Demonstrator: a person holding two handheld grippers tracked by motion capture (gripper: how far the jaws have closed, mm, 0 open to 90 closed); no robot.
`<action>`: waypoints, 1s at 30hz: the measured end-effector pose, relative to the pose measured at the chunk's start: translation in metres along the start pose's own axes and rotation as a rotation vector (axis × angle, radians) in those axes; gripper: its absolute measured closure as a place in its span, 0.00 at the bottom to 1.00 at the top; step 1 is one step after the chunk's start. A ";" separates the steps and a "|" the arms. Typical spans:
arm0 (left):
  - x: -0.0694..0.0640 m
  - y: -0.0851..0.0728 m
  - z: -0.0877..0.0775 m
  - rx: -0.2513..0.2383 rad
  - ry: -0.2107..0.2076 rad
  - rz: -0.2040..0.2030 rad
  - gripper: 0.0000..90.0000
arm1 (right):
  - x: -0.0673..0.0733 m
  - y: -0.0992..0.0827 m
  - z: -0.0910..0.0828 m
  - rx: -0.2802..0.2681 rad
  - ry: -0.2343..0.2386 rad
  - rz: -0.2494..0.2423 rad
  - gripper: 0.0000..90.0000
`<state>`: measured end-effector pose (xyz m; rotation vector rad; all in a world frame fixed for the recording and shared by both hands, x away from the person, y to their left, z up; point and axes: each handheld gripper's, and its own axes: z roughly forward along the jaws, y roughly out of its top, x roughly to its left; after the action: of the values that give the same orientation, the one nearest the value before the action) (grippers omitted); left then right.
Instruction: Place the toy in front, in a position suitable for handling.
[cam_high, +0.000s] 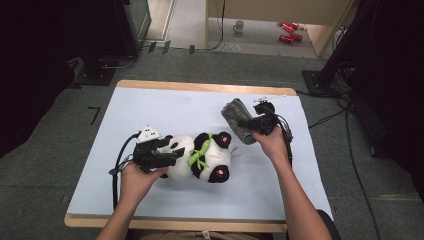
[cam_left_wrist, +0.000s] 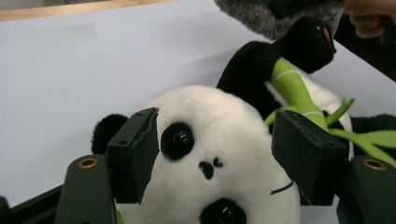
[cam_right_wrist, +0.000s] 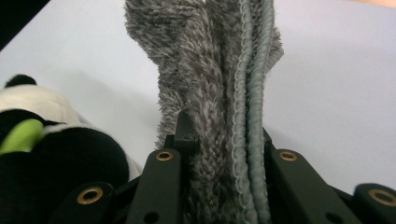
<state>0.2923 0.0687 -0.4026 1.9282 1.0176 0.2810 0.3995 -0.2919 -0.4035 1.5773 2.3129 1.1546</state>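
Note:
A plush panda (cam_high: 200, 157) with a green bamboo stalk lies on its back on the white-covered table (cam_high: 165, 110), its head toward my left gripper (cam_high: 172, 151). In the left gripper view the panda's face (cam_left_wrist: 215, 135) sits between the two spread jaws of that gripper (cam_left_wrist: 215, 149), and the pads do not press on it. Over the right of the table my right gripper (cam_high: 252, 121) is shut on a fuzzy grey cloth (cam_high: 237, 117). The right gripper view shows the folded cloth (cam_right_wrist: 205, 70) pinched in that gripper (cam_right_wrist: 219, 135) and held above the table, with the panda (cam_right_wrist: 56, 140) at lower left.
The table's wooden edge (cam_high: 200, 86) runs along the far side. On the floor beyond are a mug (cam_high: 239, 26) and red cans (cam_high: 290, 31). Dark equipment stands at both sides. Cables trail off the table at the right.

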 end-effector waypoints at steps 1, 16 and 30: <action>0.000 -0.002 0.000 -0.001 0.000 0.000 0.34 | 0.002 0.002 -0.002 -0.005 -0.001 -0.002 0.82; 0.003 -0.027 -0.005 -0.010 0.000 -0.034 0.31 | 0.045 0.022 -0.028 -0.026 0.056 -0.080 0.82; -0.002 -0.033 0.007 -0.025 0.033 -0.010 0.32 | 0.103 0.030 -0.034 -0.042 0.141 -0.183 0.81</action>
<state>0.2771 0.0716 -0.4329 1.9012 1.0401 0.3196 0.3593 -0.2183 -0.3284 1.2768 2.4418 1.2966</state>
